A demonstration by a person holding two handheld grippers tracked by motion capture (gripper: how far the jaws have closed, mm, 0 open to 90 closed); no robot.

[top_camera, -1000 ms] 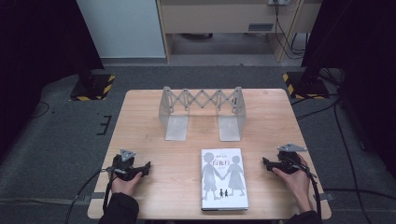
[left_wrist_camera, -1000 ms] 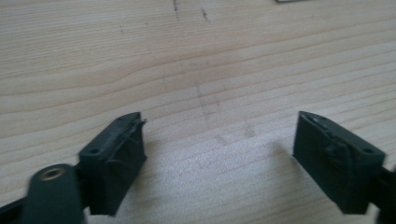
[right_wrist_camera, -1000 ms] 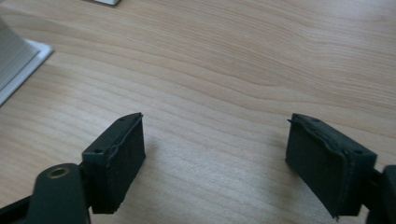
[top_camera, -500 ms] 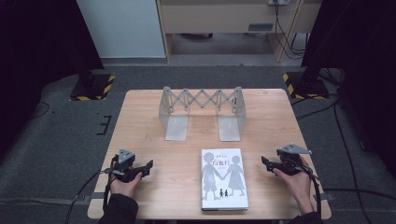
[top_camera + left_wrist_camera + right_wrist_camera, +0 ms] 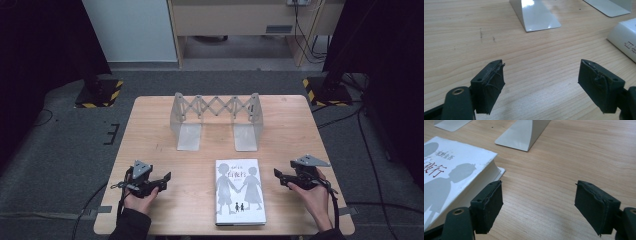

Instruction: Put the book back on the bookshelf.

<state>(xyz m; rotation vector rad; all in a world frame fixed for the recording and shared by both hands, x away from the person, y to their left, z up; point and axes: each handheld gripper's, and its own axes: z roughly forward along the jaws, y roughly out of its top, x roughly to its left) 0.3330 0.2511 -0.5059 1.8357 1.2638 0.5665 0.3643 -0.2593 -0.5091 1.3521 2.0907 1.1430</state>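
The book (image 5: 240, 191) is a white hardback lying flat, front cover up, with grey silhouettes of two figures holding hands, two tiny figures beneath them and a few red characters near the top (the same cover (image 5: 446, 177) shows close up in the right gripper view, with the page block under its overhanging board). It lies on the wooden table (image 5: 150, 130) between the two tools, near the edge by the person.

The left gripper (image 5: 161, 182) sits to the book's left, apart from it, jaws pointing toward it. In the left gripper view its two black pads (image 5: 490, 87) stand well apart with bare wood between them; those jaws have just been closing a little, with nothing between them, and a corner of the book (image 5: 624, 41) shows ahead and off to one side.

The right gripper (image 5: 280, 176) is just beside the book's right edge, also aimed at it. Its jaws are spread wide and empty, the pads (image 5: 487, 206) clear of the cover.

Beyond both tools, farther across the table, stands an expanding metal bookend rack (image 5: 216, 120) (scissor lattice between two upright plates), with no book in it.
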